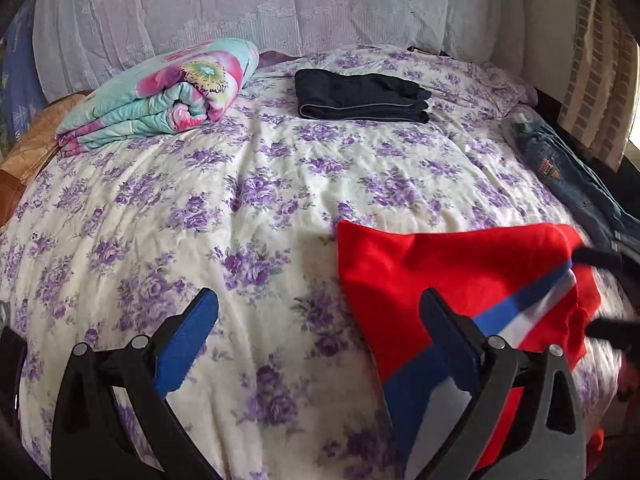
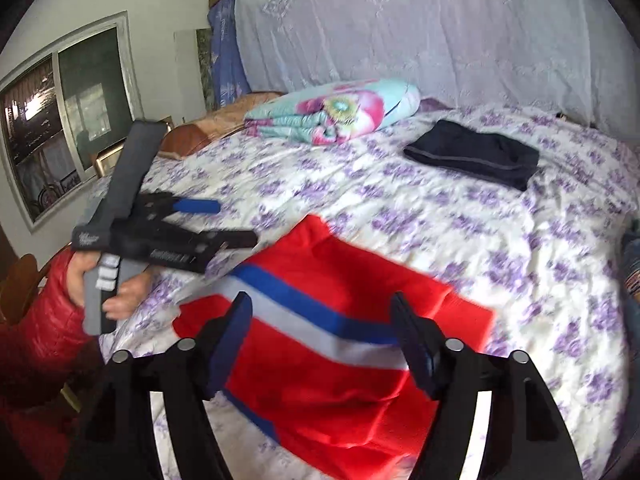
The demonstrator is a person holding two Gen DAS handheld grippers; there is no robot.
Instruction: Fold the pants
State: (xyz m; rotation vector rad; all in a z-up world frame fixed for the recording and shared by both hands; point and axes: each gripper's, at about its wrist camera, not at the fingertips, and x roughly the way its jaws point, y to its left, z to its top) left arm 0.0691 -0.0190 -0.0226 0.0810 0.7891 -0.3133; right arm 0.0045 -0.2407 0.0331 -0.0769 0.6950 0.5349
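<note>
Red pants (image 1: 440,272) with a blue and white side stripe lie folded over on the flowered bedsheet (image 1: 248,208), near the front edge. In the left wrist view my left gripper (image 1: 320,306) stands open; its right finger (image 1: 444,320) hovers over the pants' left part and nothing is between the jaws. In the right wrist view my right gripper (image 2: 320,304) is open just above the red pants (image 2: 344,268), pads clear of the cloth. The left gripper (image 2: 234,222), held by a hand (image 2: 120,296), sits open to the left of the pants.
Dark folded pants (image 1: 360,96) (image 2: 472,152) lie at the back of the bed. A folded floral quilt (image 1: 160,96) (image 2: 332,116) rests at the back left. Blue jeans (image 1: 560,168) lie at the right edge. A lace curtain (image 2: 440,32) hangs behind; a window (image 2: 60,120) is at left.
</note>
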